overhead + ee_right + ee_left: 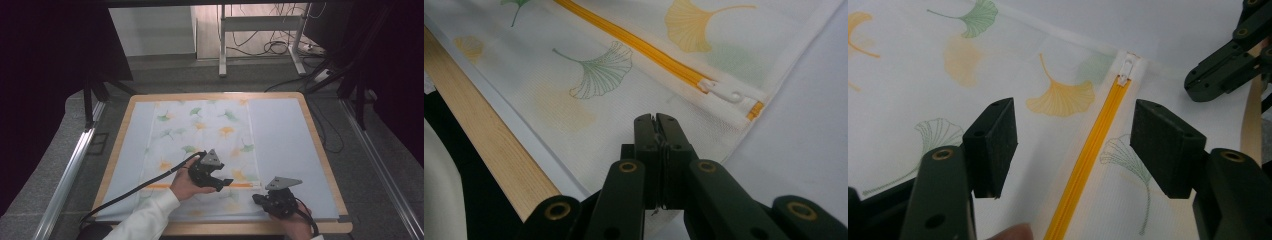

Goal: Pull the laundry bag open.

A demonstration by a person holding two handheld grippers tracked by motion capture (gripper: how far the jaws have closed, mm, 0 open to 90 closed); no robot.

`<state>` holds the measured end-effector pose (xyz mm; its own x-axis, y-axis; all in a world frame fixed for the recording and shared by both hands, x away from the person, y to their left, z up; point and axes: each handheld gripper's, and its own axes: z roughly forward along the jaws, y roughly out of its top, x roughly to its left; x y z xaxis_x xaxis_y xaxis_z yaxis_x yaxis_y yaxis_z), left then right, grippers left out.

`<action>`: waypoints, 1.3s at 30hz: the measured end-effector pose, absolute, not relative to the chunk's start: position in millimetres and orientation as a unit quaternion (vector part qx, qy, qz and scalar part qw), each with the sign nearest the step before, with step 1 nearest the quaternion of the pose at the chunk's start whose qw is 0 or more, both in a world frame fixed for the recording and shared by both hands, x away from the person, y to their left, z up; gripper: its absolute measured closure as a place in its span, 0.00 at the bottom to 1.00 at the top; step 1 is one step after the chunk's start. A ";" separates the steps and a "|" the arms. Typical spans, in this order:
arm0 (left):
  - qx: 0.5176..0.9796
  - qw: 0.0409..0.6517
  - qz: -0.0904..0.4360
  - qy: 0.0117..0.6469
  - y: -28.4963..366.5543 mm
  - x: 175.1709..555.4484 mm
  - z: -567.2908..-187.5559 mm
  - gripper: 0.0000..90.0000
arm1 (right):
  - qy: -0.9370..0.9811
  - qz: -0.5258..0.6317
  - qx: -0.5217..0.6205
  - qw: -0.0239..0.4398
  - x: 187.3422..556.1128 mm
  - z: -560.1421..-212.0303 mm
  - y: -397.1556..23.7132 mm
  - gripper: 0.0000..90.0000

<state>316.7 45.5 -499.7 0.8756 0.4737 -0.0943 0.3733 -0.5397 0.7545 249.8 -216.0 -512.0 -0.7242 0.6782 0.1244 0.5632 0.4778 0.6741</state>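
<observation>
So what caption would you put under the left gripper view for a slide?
Open left gripper hovering over the orange zipper of a leaf-print mesh bag, white pull at the far end.

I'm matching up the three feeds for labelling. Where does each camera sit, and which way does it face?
High view: above the person's side, looking forward and down on the table; sleeve, both hands and both tools show.
Left gripper view: rides the left tool, looking between open jaws at the orange zipper; the other tool shows far right.
Right gripper view: rides the right tool, jaws shut, facing the zipper pull.
Shared: the leaf-print mesh bag.
</observation>
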 end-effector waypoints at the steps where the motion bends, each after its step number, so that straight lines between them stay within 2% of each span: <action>1: 0.876 0.413 0.061 0.240 44.7 317.3 -498.9 0.39 | 0.855 0.361 0.364 0.079 249.9 -512.0 -216.3 0.97; 39: 0.888 0.405 0.038 0.216 -3.6 327.8 -506.4 0.43 | 0.863 0.353 0.355 0.066 248.8 -514.2 -209.7 0.98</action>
<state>327.8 -3.6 -506.4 0.9039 0.4141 -0.1068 0.3522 -0.5791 0.7353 248.8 -209.7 -514.2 -0.7388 0.6599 0.1369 0.5664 0.4979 0.6568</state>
